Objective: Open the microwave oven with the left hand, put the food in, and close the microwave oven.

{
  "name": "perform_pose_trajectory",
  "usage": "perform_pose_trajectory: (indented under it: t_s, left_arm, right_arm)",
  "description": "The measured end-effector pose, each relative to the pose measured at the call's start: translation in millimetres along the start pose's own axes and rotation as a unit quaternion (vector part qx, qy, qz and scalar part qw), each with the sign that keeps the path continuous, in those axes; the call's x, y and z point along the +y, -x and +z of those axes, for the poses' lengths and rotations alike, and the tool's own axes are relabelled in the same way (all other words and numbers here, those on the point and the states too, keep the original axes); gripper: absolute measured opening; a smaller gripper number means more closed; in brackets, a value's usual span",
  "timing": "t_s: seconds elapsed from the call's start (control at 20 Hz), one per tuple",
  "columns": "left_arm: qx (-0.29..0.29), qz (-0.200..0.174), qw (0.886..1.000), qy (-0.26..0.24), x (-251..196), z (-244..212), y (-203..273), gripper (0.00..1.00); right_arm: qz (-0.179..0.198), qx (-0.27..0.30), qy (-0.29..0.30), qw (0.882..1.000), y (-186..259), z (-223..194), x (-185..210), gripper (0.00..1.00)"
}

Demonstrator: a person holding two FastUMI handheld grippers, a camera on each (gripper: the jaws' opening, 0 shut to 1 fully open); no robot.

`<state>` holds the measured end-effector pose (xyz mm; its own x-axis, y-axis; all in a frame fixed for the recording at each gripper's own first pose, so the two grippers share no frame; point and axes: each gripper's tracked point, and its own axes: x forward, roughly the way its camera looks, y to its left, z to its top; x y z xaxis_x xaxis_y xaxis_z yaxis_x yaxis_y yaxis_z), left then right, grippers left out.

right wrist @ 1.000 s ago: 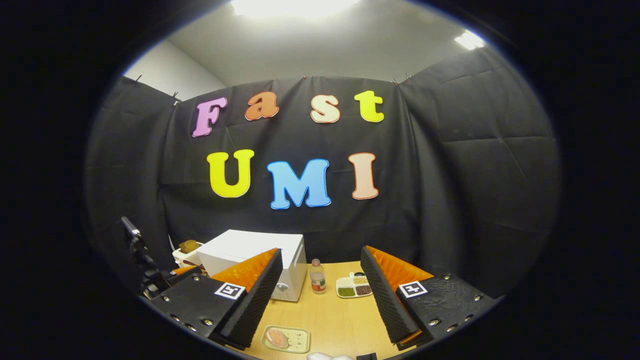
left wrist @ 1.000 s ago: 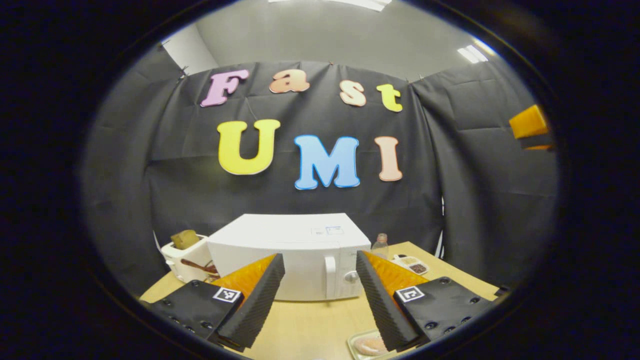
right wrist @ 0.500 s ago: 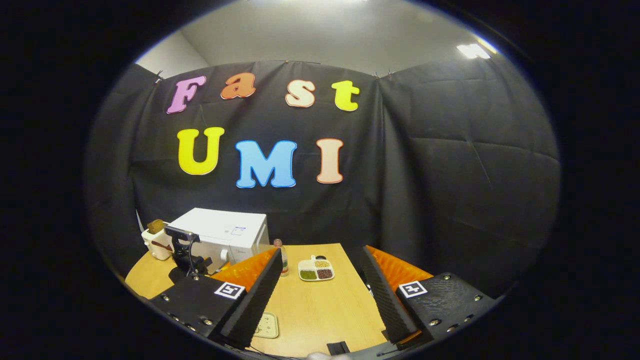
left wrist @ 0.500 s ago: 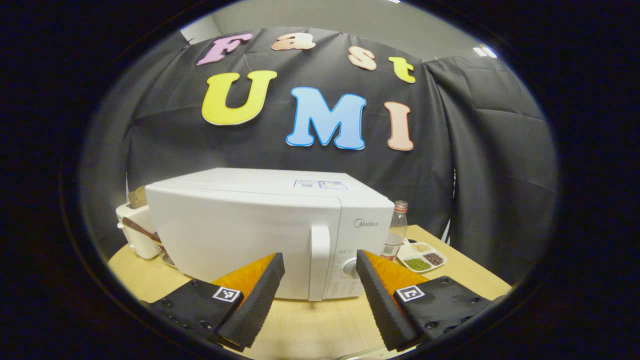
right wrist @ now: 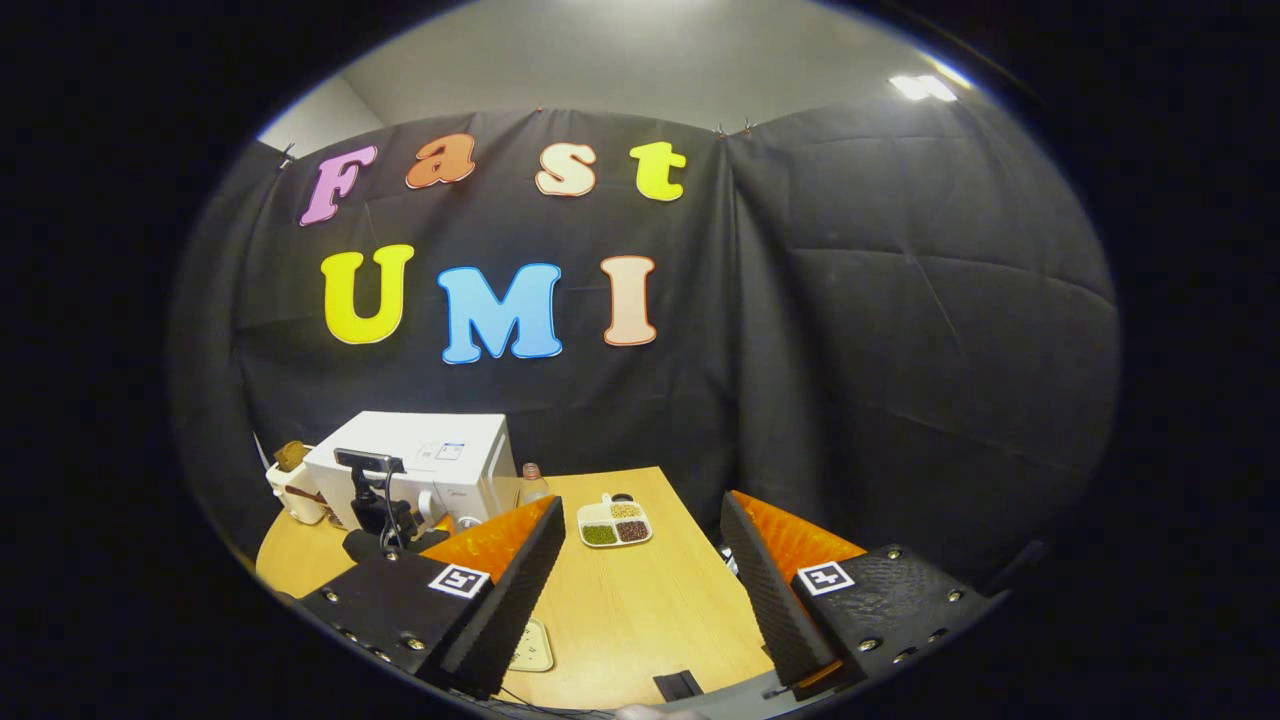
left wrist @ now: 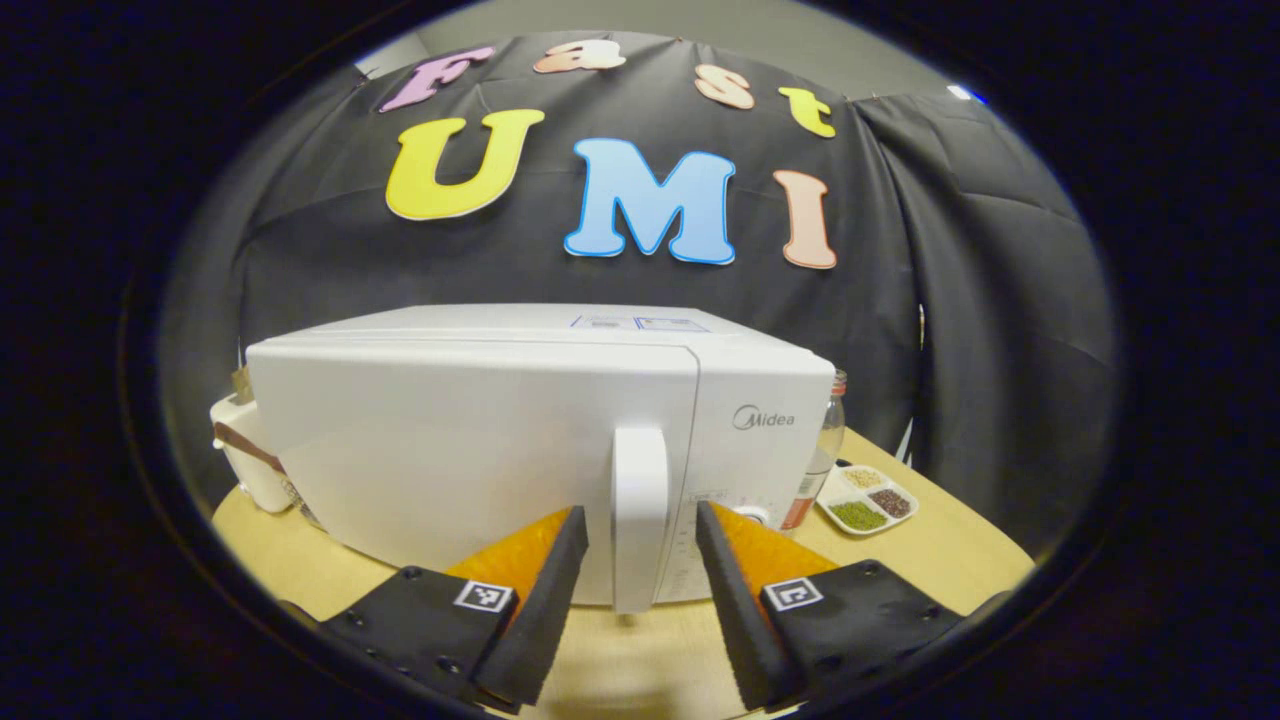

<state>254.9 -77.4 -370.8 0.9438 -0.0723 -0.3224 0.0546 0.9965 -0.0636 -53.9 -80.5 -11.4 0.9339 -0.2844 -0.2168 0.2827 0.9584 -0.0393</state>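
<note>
- In the left gripper view the left gripper (left wrist: 632,560) stands spread apart, its two fingers flanking the door handle (left wrist: 640,515) of the microwave oven (left wrist: 480,440); the handle sits dead ahead at twelve o'clock, between the fingers, with a gap on each side, so nothing is grasped yet
- The handle's long axis runs upright, six to twelve o'clock, and the fingers stand at its nine and three o'clock sides; judged from that, a plain closing of the fingers would catch it across its narrow width
- The door is closed, flush with the oven's front; the control panel lies at about two o'clock of the handle
- In the right gripper view the right gripper (right wrist: 640,575) is likewise released and empty, over the wooden table (right wrist: 640,600); from it the oven (right wrist: 420,460) lies off at about ten o'clock, well apart, with the left gripper's rig (right wrist: 375,500) in front of it
- The left hand is plainly the nearer one to the oven, as the task asks
- A pale tray (right wrist: 532,645) peeks past the right gripper's left finger at about seven o'clock; whether it carries the food I cannot tell
- A divided dish of grains (right wrist: 614,524) and a bottle (left wrist: 818,455) stand beside the oven; neither matters to the pull
</note>
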Motion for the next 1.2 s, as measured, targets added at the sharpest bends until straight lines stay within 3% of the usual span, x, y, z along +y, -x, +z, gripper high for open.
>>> perform_pose_trajectory:
  t_s: [0.2,0.5,0.75,1.05,1.15,1.2]
  left_arm:
    - [0.008,-0.01,0.999,-0.032,-2.0,-0.5,-4.0,0.36]
    - [0.015,-0.016,1.0,-0.012,0.1,-0.2,-2.3,0.18]
    - [0.019,-0.013,1.0,-0.013,0.1,0.8,-1.7,0.16]
    - [0.03,-0.012,0.999,-0.027,0.5,0.0,0.4,0.16]
    - [0.053,-0.004,0.998,-0.02,3.0,-14.2,24.2,0.17]
    - [0.032,-0.001,0.999,-0.03,4.8,-10.7,41.8,0.16]
  right_arm:
    - [0.008,0.001,-0.007,1.0,-6.9,0.7,4.7,0.96]
    - [0.023,0.016,0.003,1.0,-12.6,-10.5,12.6,0.96]
    - [0.025,0.022,0.002,0.999,-15.0,-16.1,7.3,0.96]
    - [0.055,0.034,-0.005,0.998,-22.1,-25.6,12.7,0.96]
    - [0.071,0.034,-0.014,0.997,-27.2,-25.2,16.8,0.96]
    - [0.078,0.032,-0.019,0.996,-28.9,-24.1,18.6,0.96]
